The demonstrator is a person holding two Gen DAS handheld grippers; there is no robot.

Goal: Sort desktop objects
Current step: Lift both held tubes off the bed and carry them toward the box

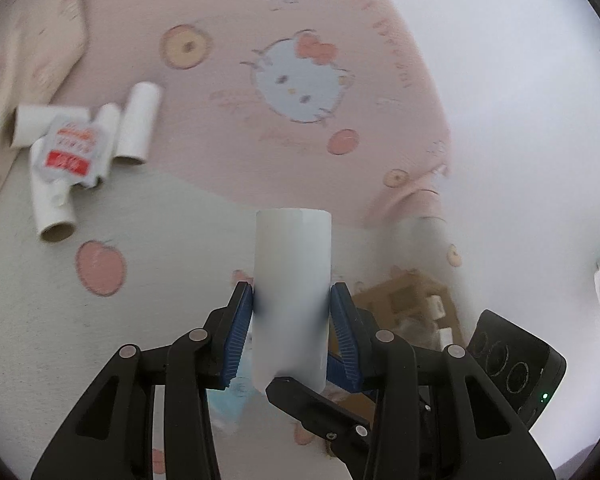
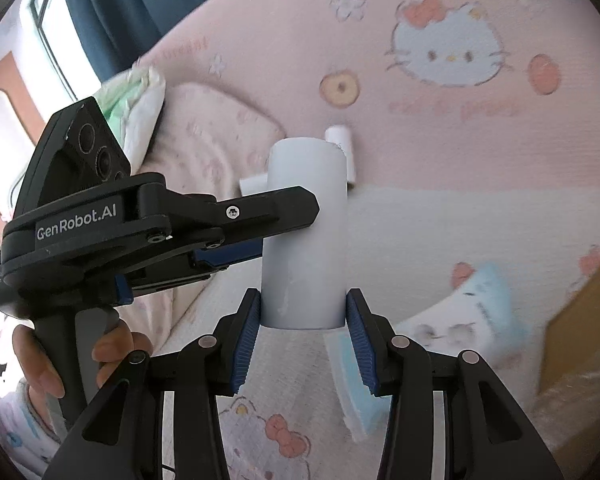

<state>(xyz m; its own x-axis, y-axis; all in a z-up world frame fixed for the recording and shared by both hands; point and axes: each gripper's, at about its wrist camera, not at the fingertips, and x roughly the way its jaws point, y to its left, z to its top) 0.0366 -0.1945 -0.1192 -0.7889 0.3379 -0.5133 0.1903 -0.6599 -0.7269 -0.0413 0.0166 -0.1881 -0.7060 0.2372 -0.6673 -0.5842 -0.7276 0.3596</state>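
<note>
Well, both claws had the same white tube [image 2: 304, 232], lifted clear above the pink cartoon-cat bedsheet [image 2: 440, 128]. The right claw [image 2: 302, 320] was clamped on the tube's near end, blue pads pressed to either side of it. The left claw [image 2: 288, 228] came in from the left side of that tube and pinched it higher up, with a hand [image 2: 112, 356] wrapped around its handle. From the left wrist, the left claw [image 1: 292, 312] showed its pads tight against the tube's [image 1: 292, 296] walls. Far left of the tube, a loose pile of spare white tubes [image 1: 136, 128] lay on the sheet with a red-and-white packet [image 1: 70, 148] on top. Lower right of the tube sat a brown cardboard box [image 1: 408, 304].
</note>
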